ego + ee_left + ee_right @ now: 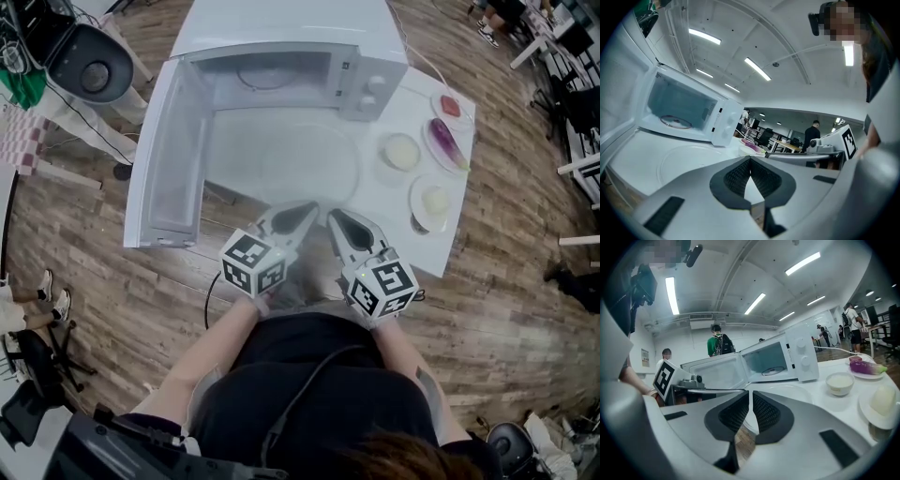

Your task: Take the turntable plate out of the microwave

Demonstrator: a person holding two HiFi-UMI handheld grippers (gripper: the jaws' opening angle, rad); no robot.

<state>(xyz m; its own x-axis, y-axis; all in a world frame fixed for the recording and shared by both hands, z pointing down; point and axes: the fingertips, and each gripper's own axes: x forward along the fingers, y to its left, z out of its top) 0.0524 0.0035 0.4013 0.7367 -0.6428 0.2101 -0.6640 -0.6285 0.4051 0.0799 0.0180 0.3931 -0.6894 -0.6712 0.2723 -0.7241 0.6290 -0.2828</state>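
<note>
Hanging door (173,169): wide open, left of microwave (291,37).
Plate (281,164): flat on table (380,204), outside microwave.
Left gripper (750,158): jaws closed together, empty.
Right gripper (750,393): jaws a narrow slit apart, empty.
Bowl (401,152): right of plate.

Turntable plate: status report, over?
Left gripper shut, empty; right gripper barely open, empty. Clear round glass turntable plate out, on white table before open white microwave. Nothing in the way.

The clear glass turntable plate (281,167) lies flat on the table (380,199) before the open microwave (281,42).
</note>
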